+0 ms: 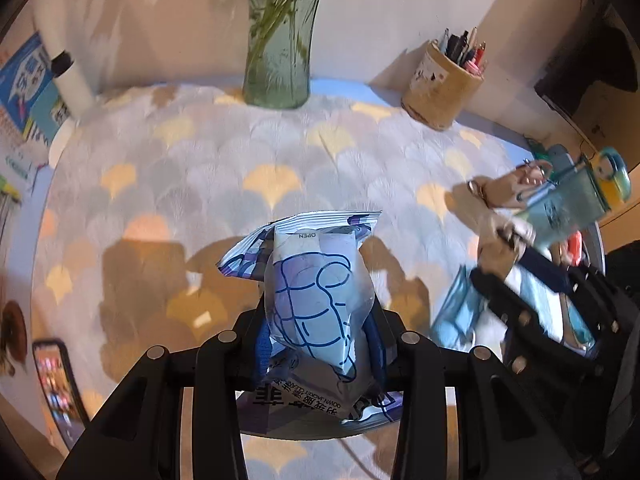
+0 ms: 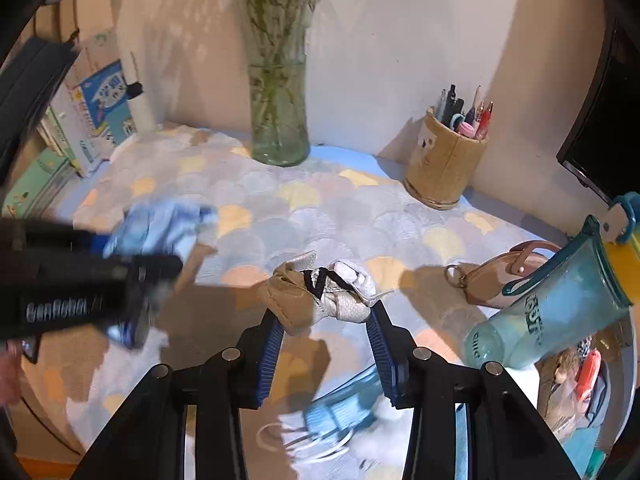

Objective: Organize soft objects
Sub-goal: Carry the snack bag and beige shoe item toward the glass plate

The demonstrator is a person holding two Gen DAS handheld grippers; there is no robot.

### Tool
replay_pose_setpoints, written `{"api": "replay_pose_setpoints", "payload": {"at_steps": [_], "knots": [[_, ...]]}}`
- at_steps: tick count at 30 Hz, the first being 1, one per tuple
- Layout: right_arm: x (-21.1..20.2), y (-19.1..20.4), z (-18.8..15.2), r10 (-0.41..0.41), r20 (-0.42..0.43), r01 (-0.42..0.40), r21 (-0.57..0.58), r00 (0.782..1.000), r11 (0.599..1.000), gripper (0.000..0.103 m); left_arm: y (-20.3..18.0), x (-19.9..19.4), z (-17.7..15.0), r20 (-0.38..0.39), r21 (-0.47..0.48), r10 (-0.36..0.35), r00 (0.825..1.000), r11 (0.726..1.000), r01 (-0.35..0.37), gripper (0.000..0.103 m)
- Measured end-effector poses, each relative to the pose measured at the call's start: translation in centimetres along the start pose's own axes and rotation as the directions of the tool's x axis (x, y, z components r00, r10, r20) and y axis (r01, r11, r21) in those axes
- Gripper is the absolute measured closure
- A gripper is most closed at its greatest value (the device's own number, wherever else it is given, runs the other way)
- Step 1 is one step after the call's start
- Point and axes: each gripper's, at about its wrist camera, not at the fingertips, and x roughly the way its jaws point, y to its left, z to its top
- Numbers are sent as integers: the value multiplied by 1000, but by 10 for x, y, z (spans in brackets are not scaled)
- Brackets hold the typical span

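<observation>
The left hand-held gripper (image 1: 320, 344) pinches a crinkly blue-and-white wipes packet (image 1: 316, 304) above the desk (image 1: 180, 184), whose scallop-patterned cloth lies open ahead up to the glass vase (image 1: 280, 40). The right hand-held gripper (image 2: 326, 320) pinches a soft beige-and-white bundle (image 2: 320, 292); a teal bottle (image 2: 552, 304) crowds its right.

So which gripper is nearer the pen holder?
Right. The right gripper, shut on a beige-and-white pouch, is just in front and left of the pen holder. The left gripper, holding a blue packet, sits farther left.
</observation>
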Motion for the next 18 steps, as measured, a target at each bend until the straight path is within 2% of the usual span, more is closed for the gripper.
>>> {"api": "replay_pose_setpoints", "payload": {"at_steps": [4,7,10,13,14,18], "knots": [[-12,-3,2,3,35,-3,7,999,1000,62,-6,-9,0,16,-15,-12,1000,1000,12,67],[-33,-12,8,-11,86,9,18,996,1000,62,-23,-29,11,88,9,-30,996,1000,29,67],[-61,-32,12,-63,152,60,29,986,998,62,-55,-53,27,168,62,-81,982,995,72,67],[-93,-64,13,-123,212,108,83,970,991,62,-100,-74,44,238,142,-165,957,981,134,66],[-104,-78,12,-145,230,123,109,962,986,62,-121,-82,50,261,181,-203,944,971,159,66],[-146,-141,2,-258,270,202,218,927,955,62,-193,-96,62,281,305,-324,903,923,236,66]]}}
